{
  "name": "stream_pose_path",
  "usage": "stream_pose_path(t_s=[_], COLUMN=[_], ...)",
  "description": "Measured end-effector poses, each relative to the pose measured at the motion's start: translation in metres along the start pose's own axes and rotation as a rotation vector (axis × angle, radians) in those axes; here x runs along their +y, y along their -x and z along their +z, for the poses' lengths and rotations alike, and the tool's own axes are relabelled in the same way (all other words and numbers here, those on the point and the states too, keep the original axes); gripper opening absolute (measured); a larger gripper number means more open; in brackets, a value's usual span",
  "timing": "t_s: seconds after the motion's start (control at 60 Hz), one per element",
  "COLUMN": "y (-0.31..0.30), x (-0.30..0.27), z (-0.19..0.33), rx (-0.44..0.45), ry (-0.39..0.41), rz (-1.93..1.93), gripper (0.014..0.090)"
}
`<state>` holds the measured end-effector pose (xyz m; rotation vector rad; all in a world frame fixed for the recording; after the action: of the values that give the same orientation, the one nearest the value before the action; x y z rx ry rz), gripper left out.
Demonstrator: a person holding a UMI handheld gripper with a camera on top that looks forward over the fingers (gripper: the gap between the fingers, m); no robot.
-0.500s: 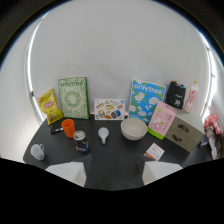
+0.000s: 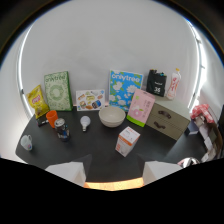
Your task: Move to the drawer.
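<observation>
Dark table (image 2: 100, 160) spans the lower half of the frame. Along its back edge, from the left: yellow snack bag (image 2: 38, 100), green box (image 2: 57, 90), picture card (image 2: 90, 99), blue box (image 2: 125, 89), pink box (image 2: 141, 107), and the drawer unit (image 2: 167, 121) at right. Nearer: orange cup (image 2: 52, 118), can (image 2: 62, 129), light bulb (image 2: 85, 121), white bowl (image 2: 112, 116), small white-and-orange carton (image 2: 127, 141), white cup (image 2: 26, 142) at lower left.

The hand-held gripper (image 2: 114, 175) shows only its two pale, wedge-shaped fingers, one at about seven o'clock (image 2: 70, 172), the other at about five o'clock (image 2: 162, 171). They stand parted, a wide gap between them with nothing held in it. Both fingers point forward and sit level with each other.
</observation>
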<state>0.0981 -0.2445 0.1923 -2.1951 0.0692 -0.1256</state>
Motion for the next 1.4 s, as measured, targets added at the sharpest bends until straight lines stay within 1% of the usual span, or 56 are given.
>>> stream_pose_path(t_s=[0.133, 0.25, 0.383, 0.567, 0.65, 0.75, 0.85, 1.017, 1.4], y=[-0.074, -0.149, -0.221, -0.284, -0.297, -0.304, -0.308, -0.308, -0.31], x=[0.016, 0.015, -0.002, -0.023, -0.024, -0.022, -0.019, -0.019, -0.02], z=[0.011, 0.036, 0.082, 0.155, 0.183, 0.211, 0.227, 0.238, 0.242], rx=[0.069, 0.14, 0.189, 0.219, 0.223, 0.206, 0.192, 0.168, 0.162], ry=[0.026, 0.021, -0.004, -0.037, -0.033, -0.018, 0.0, 0.008, 0.019], rz=[0.032, 0.05, 0.052, 0.056, 0.064, 0.086, 0.088, 0.091, 0.087], gripper=[0.0856, 0.0858, 0.086, 0.0857, 0.0856, 0.0857, 0.0859, 0.0859, 0.0861])
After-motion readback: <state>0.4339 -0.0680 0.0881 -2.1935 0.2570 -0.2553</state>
